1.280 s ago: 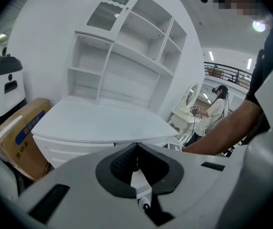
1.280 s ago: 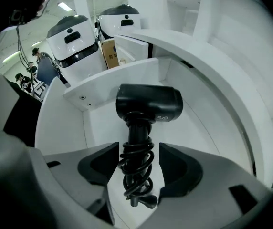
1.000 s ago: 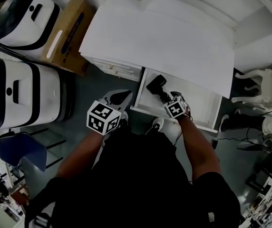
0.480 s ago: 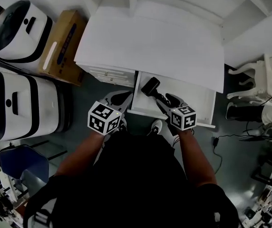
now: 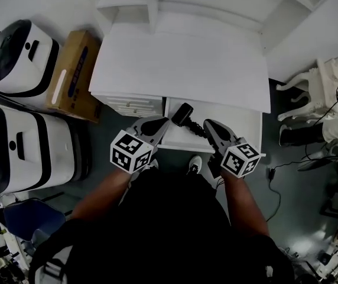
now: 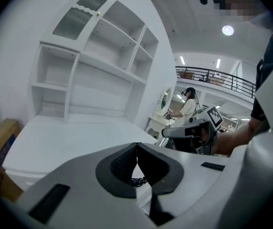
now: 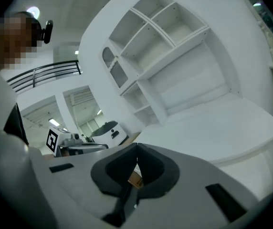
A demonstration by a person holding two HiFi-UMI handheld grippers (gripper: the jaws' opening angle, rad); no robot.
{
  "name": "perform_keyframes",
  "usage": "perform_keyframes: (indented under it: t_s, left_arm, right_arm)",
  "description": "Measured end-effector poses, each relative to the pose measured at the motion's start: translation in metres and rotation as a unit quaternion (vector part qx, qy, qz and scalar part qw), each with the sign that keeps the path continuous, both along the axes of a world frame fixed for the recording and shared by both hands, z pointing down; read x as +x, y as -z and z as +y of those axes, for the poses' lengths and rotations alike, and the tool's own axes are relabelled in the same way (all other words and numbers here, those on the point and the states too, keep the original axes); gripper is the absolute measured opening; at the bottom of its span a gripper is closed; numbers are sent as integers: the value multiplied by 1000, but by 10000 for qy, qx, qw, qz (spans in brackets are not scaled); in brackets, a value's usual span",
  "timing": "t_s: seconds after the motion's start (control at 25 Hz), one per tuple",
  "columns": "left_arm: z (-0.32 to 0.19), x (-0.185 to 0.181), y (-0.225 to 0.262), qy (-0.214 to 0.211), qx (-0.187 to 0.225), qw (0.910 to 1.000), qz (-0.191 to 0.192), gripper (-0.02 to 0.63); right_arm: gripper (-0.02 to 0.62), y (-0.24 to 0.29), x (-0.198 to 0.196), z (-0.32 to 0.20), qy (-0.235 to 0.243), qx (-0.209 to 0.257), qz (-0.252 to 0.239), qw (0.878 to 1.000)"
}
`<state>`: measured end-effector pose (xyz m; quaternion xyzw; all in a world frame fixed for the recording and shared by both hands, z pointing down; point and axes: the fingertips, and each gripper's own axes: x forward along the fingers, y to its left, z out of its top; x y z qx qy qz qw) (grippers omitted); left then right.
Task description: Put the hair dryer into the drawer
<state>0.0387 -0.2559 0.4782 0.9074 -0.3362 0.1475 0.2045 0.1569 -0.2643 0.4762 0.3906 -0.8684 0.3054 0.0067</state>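
Pulled right gripper [image 5: 209, 125] up out of drawer [image 5: 240, 118], just clamped shut on nothing. Kept left gripper [image 5: 164, 122] pinched together, empty. Left hair dryer [image 5: 184, 115] lying at drawer's left end. Can't read cardboard box [image 5: 71, 76] print.

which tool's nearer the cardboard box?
Left. Left tool is right of the cardboard box, by the drawer; right tool is farther right, beyond the hair dryer.
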Motion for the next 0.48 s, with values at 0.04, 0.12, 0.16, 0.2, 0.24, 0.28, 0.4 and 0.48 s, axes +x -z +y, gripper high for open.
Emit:
perform_keyframes:
  t_s: [0.04,0.12,0.16,0.2,0.24,0.28,0.4,0.48]
  left_arm:
    - [2,3,1,-71,21,10000,13,9]
    - [5,6,3,-203,45,9998,9,9]
    - [7,7,3,-256,36,9997,-7,9]
    - [8,7,2,-304,13,9995,-27,9]
    - [10,8,1,-347,-14,9994,-52,9]
    - [11,8,0,-386,-37,9992,-79,9]
    - [14,6,-3,-462,-69,9988,-128,9]
    - [15,5,-3,-465,-85,9988,-104,9]
  right_arm:
    - [28,4,-1,3,-58,23,-107,9999]
    - [28,10,-4,10,-132,92,-176,9997]
    - [28,12,-5,13,-140,140,-139,9997]
    - [28,13,-7,17,-128,192,-70,9997]
    - [28,13,-8,20,-104,243,12,9997]
    - [28,14,-9,23,-75,288,92,9995]
    - [28,15,-10,29,-31,375,266,9989]
    - [26,14,-9,33,-39,389,342,9987]
